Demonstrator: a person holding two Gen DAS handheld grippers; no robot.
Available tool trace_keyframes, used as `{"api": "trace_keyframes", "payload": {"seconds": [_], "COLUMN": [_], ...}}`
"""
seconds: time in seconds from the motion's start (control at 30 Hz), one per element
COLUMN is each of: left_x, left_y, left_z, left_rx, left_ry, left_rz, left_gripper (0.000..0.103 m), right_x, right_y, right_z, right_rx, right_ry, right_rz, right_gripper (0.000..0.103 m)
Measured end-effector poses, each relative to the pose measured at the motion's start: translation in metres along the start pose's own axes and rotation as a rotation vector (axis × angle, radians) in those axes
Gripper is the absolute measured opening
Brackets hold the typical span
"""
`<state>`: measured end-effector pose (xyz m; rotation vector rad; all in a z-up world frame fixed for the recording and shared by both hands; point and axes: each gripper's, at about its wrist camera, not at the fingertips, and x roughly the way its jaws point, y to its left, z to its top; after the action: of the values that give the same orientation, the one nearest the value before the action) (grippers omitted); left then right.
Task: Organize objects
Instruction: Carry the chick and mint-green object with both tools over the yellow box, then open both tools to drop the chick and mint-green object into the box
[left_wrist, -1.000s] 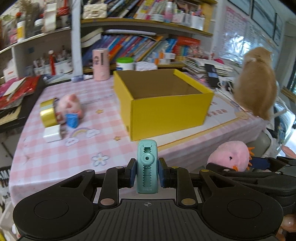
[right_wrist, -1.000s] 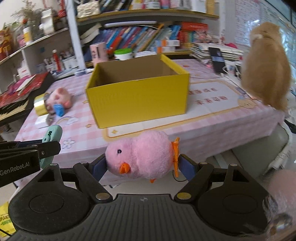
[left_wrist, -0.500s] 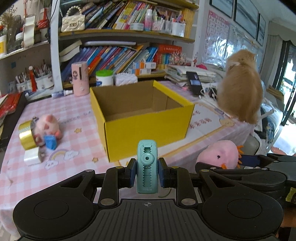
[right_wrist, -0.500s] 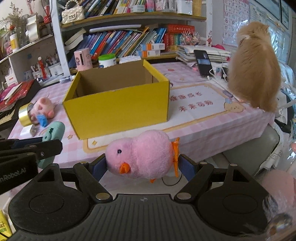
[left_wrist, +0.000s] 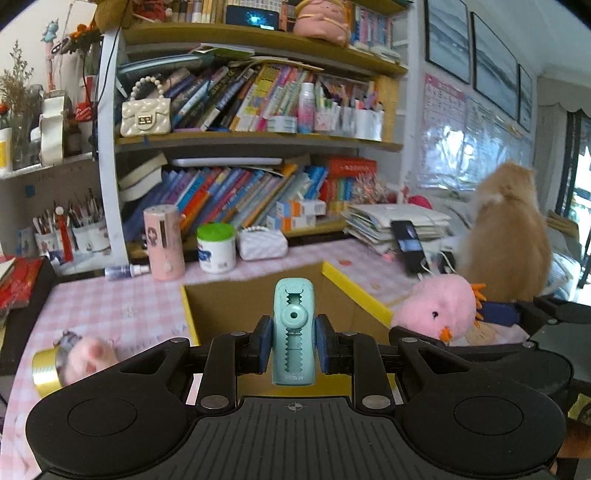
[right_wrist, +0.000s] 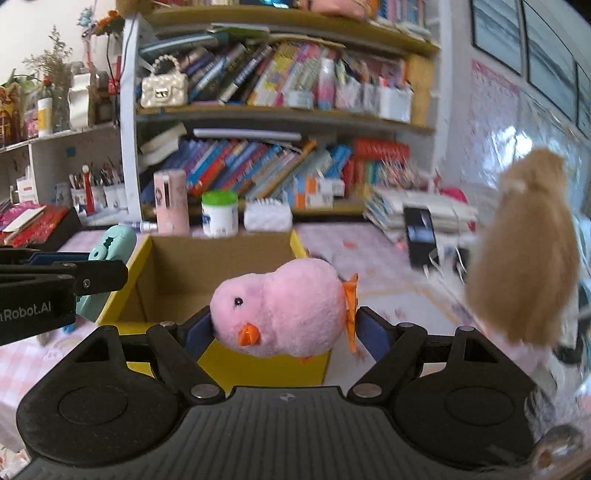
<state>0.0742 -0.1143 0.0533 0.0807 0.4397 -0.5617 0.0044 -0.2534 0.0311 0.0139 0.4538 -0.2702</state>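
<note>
Your pink plush chick (right_wrist: 280, 306) hangs over the near wall of the yellow box (right_wrist: 258, 365), squeezed between the right gripper (right_wrist: 282, 325) fingers. Your left gripper (left_wrist: 293, 341) pinches the teal clip (left_wrist: 293, 325) narrowly above the same box, both poised for dropping inside.
</note>
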Motion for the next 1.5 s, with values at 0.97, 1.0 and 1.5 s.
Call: {"api": "trace_keyframes", "payload": {"seconds": [0.97, 1.0, 1.5], "left_x": [0.177, 0.18, 0.196], "left_y": [0.018, 0.018, 0.006], "left_z": [-0.013, -0.014, -0.009], "left_rx": [-0.059, -0.06, -0.03], "left_ry": [0.319, 0.325, 0.302], "left_rz": [0.217, 0.219, 0.209], "left_gripper": [0.023, 0.023, 0.027], "right_x": [0.245, 0.248, 0.253], "right_y": [0.03, 0.028, 0.013], "right_z": [0.034, 0.035, 0.03], "right_rx": [-0.606, -0.593, -0.606], "right_ry": [0.414, 0.439, 0.438], "right_rz": [0.447, 0.465, 0.355], "right_gripper": [0.08, 0.08, 0.08]}}
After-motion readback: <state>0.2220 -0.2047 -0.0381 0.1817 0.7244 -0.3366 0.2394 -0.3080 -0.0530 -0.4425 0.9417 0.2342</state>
